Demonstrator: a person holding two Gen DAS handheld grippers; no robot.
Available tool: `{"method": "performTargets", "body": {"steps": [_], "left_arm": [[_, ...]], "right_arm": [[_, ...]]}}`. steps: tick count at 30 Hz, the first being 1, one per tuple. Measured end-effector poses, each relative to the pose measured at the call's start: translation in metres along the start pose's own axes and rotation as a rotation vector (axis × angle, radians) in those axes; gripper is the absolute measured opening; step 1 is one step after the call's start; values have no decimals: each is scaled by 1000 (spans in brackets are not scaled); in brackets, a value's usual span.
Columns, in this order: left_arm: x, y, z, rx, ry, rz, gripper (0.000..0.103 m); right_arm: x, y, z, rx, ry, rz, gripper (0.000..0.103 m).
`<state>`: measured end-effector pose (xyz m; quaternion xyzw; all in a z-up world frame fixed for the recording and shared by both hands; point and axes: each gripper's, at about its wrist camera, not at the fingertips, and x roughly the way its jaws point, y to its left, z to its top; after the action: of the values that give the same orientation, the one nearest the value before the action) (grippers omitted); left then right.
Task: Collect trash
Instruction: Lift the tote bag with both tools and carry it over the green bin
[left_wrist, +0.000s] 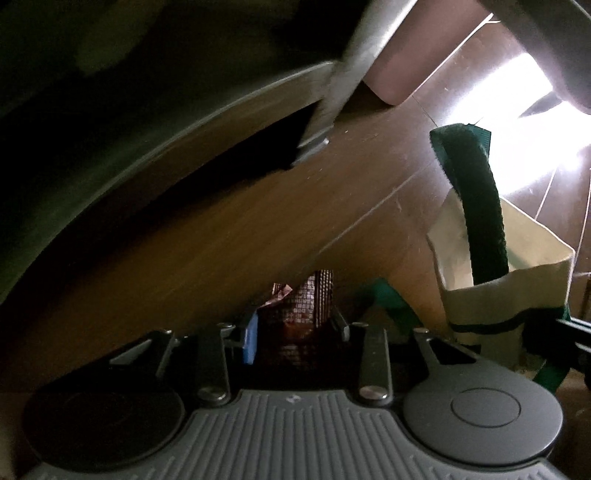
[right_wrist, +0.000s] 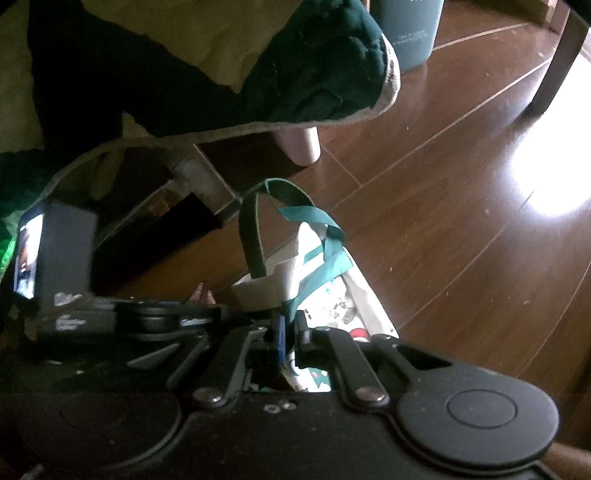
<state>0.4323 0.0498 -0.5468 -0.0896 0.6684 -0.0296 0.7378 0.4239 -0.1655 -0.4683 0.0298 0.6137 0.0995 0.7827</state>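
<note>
From my left wrist camera, my left hand-held gripper points down at the wooden floor, its fingers clamped on a brown patterned wrapper that stands up between them, with a blue pad against its left side. To the right a cream tote bag stands on the floor, one dark green handle rising from its mouth. A grey furniture leg comes down to the floor beyond, and bright glare washes out the upper right.

From my right wrist camera, my right hand-held gripper has its fingers together, pinching the bag's printed edge at its teal strap. The bag's open mouth sits just ahead of the fingertips. The left hand-held gripper shows dimly at the left, just beside the bag. A dark green quilted cover hangs above, with a pink leg under it.
</note>
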Motion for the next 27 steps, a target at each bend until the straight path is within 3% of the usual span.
{"method": "performTargets", "body": {"steps": [8, 16, 21, 27], "left_arm": [[-70, 18, -50, -81, -11, -36, 35], [-179, 23, -97, -135, -80, -47, 35], [-267, 27, -119, -175, -174, -52, 35], [-362, -3, -143, -168, -305, -82, 35]], "right_arm": [[-50, 32, -11, -186, 61, 41, 3], [-143, 90, -15, -430, -18, 156, 3], [-220, 109, -18, -405, -89, 216, 3], [-304, 125, -43, -385, -209, 267, 3]]}}
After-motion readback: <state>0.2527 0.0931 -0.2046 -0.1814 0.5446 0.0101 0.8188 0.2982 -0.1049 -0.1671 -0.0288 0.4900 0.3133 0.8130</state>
